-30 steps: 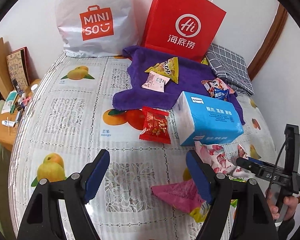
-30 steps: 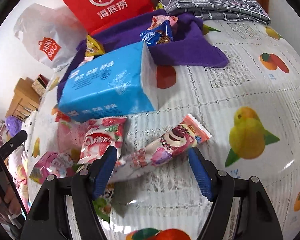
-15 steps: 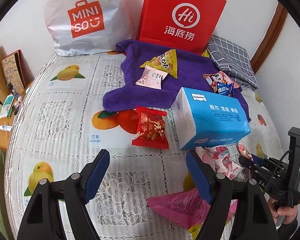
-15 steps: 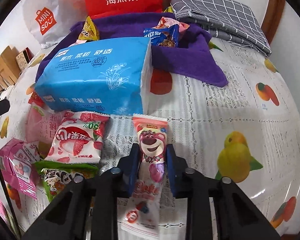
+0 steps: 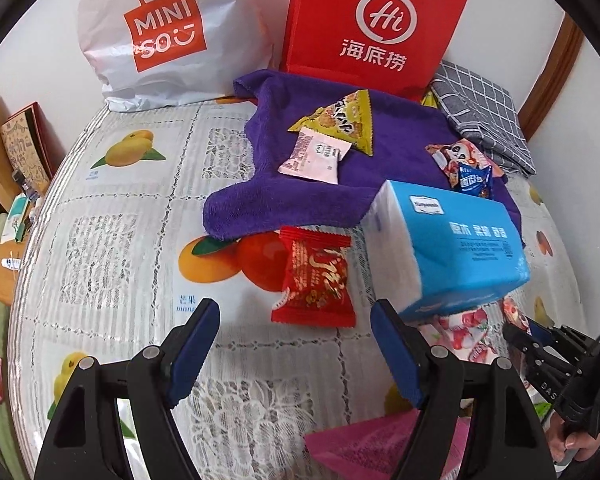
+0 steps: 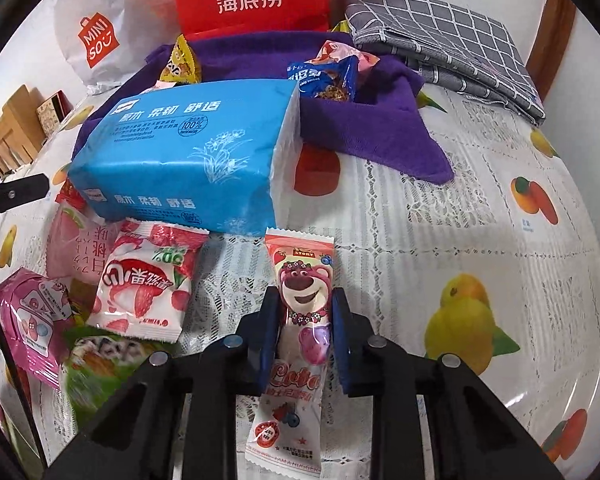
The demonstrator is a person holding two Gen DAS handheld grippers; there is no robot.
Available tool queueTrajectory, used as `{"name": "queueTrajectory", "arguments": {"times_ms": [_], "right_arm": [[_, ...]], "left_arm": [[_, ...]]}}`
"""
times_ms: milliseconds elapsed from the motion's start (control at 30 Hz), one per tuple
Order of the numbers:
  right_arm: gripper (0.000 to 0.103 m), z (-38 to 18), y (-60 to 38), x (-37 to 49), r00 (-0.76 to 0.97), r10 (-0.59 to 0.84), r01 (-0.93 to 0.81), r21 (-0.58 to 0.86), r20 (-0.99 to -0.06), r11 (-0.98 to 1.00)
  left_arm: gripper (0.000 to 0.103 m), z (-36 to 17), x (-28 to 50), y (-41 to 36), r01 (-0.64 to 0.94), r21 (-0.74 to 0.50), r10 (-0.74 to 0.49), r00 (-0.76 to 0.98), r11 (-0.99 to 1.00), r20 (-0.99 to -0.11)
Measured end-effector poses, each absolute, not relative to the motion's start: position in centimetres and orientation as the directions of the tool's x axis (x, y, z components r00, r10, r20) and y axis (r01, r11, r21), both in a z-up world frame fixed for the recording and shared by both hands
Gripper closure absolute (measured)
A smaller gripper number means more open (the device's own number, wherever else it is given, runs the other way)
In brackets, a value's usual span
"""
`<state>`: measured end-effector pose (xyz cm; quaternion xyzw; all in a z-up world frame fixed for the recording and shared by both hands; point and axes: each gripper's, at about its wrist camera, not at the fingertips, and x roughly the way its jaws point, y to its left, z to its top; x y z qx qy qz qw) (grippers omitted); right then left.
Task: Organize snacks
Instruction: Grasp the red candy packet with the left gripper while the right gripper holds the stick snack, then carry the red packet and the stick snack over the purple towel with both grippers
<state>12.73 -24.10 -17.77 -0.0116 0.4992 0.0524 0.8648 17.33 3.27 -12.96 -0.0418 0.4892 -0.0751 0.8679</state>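
My right gripper [image 6: 305,312] is shut on a long pink bear snack packet [image 6: 302,280], held just above the tablecloth in front of the blue tissue pack [image 6: 188,156]. My left gripper [image 5: 294,336] is open and empty, with a red snack packet [image 5: 314,280] just beyond its fingertips. A purple towel [image 5: 292,196] carries a yellow triangular packet [image 5: 340,122], a pale pink packet [image 5: 314,156] and a blue cookie packet [image 6: 326,80]. Several loose snacks, among them a strawberry packet [image 6: 144,280], lie left of the right gripper.
A white Miniso bag [image 5: 160,36] and a red paper bag [image 5: 372,20] stand against the back wall. A folded grey checked cloth [image 6: 440,32] lies at the back right. The tissue pack [image 5: 448,244] sits right of the red packet. The table edge drops off at left.
My right gripper has closed on the bear packet and lifted it, turned lengthwise between the fingers. My left gripper has moved forward toward the red packet and stayed open.
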Motion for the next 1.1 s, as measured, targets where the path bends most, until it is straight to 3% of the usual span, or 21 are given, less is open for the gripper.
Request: {"name": "queueTrajectory", "arguments": {"times_ms": [567, 667, 767, 1100], "right_arm": [[0.078, -17.9, -24.7, 13.1, 0.536, 0.081, -0.098, 0.033, -0.84, 0.995], [0.078, -17.9, -24.8, 13.1, 0.535, 0.089, -0.103, 0.039, -0.84, 0.994], [0.078, -17.9, -24.7, 13.2, 0.536, 0.088, -0.107, 0.036, -0.839, 0.994], [0.083, -17.5, -24.6, 12.4, 0.528, 0.08, -0.097, 0.033, -0.846, 0.995]], "left_arm": [[0.038, -16.0, 21.0, 1.1, 0.165, -0.086, -0.156, 0.482, 0.983, -0.862], [0.047, -16.2, 21.2, 0.4, 0.182, -0.064, -0.147, 0.491, 0.981, -0.859], [0.063, -16.3, 21.1, -0.1, 0.194, -0.017, -0.115, 0.505, 0.981, -0.856], [0.066, -14.7, 19.4, 1.9, 0.169, -0.121, -0.191, 0.504, 0.978, -0.842]]}}
